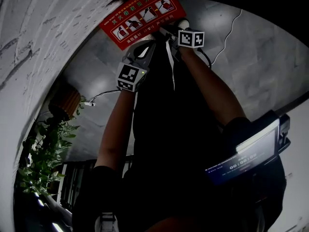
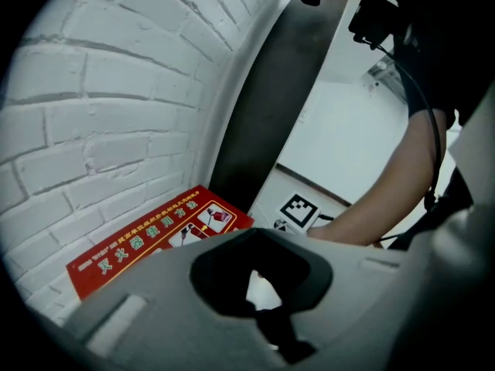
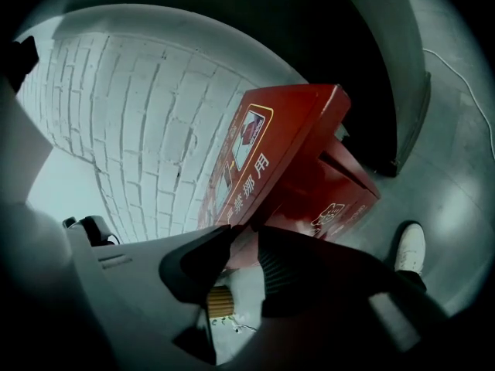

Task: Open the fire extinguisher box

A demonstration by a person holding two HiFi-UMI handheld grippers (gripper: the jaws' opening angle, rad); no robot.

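The red fire extinguisher box stands on the floor against a white brick wall, its lid bearing a printed instruction label. In the right gripper view the lid sits tilted over the red body, with a dark gap at its far end. My right gripper is open, and the lid's near corner shows between its tips. In the head view the right gripper is at the box's near edge. My left gripper points at the same edge from the left. Its jaw tips meet, and nothing shows between them.
A white brick wall runs behind the box and a dark pillar rises beside it. A white cable lies on the grey floor. A potted plant stands at the left. My white shoe is near the box.
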